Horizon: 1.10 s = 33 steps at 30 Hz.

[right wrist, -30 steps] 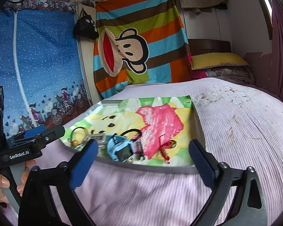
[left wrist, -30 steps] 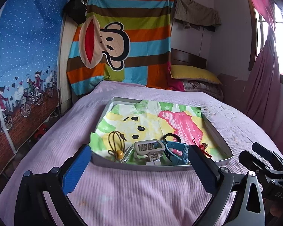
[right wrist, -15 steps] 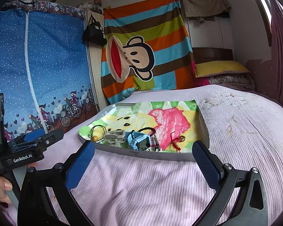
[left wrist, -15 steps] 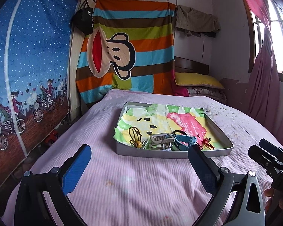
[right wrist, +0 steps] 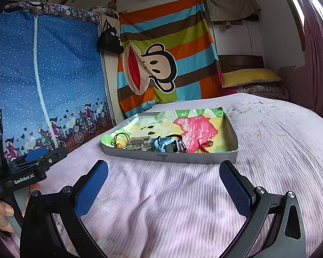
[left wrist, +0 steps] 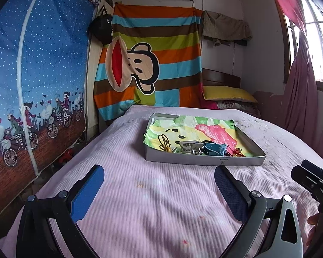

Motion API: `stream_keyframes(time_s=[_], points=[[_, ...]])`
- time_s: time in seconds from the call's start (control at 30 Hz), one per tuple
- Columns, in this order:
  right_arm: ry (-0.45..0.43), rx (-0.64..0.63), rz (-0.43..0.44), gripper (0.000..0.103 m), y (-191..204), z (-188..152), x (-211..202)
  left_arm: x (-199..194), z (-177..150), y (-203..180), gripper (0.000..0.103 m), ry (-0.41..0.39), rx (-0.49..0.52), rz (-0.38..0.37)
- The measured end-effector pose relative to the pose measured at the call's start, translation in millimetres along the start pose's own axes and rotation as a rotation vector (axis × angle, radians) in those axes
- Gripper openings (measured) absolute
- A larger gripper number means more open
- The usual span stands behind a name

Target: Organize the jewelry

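A shallow grey tray [left wrist: 204,160] [right wrist: 204,159] with a colourful paper lining lies on the pink bedspread. Along its near side lie a black cord with a yellow bead [left wrist: 163,143] [right wrist: 118,140], a silver clip [left wrist: 188,145] [right wrist: 140,142], a blue watch [left wrist: 215,149] [right wrist: 164,145] and a red string bracelet [left wrist: 238,152] [right wrist: 203,147]. My left gripper [left wrist: 159,178] is open and empty, well short of the tray. My right gripper [right wrist: 163,172] is open and empty too, just as far back. Each shows at the edge of the other's view.
The bedspread [left wrist: 161,204] stretches wide around the tray. A blue fabric wardrobe [left wrist: 32,86] stands beyond the bed's left edge. A striped monkey blanket [left wrist: 150,64] hangs at the back, with a yellow pillow [left wrist: 228,93] beside it. Pink curtains [left wrist: 301,86] hang at right.
Both grippers have drawn back from the tray, which now looks smaller and farther off. Both stay open. The jewelry in the tray has not moved.
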State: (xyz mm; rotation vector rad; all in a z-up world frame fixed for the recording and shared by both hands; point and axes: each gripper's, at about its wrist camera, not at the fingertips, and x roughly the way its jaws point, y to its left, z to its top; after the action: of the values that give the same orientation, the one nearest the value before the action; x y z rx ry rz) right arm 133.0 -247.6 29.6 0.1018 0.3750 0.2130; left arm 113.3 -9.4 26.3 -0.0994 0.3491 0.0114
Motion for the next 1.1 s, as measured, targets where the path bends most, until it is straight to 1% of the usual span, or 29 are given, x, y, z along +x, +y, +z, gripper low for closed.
stream_keyframes(time_s=[0.3,0.47,0.63,0.8,1.1], points=[[-0.021,-0.017,0.001,0.102,14,-18,-25,-23,-21,3,0.103,-0.014,0.023,0.008],[-0.029,-0.029,-0.015,0.102,21,-26,-38,-31,-30,1,0.103,-0.02,0.047,0.006],[-0.03,-0.051,-0.031,0.102,25,-35,-43,-36,-36,1,0.103,-0.02,0.023,-0.001],[-0.037,-0.04,-0.052,0.102,20,-42,-46,-39,-46,2,0.103,-0.023,0.046,0.008],[-0.034,-0.034,-0.074,0.102,12,-50,-45,-40,-50,2,0.103,-0.051,0.044,0.02]])
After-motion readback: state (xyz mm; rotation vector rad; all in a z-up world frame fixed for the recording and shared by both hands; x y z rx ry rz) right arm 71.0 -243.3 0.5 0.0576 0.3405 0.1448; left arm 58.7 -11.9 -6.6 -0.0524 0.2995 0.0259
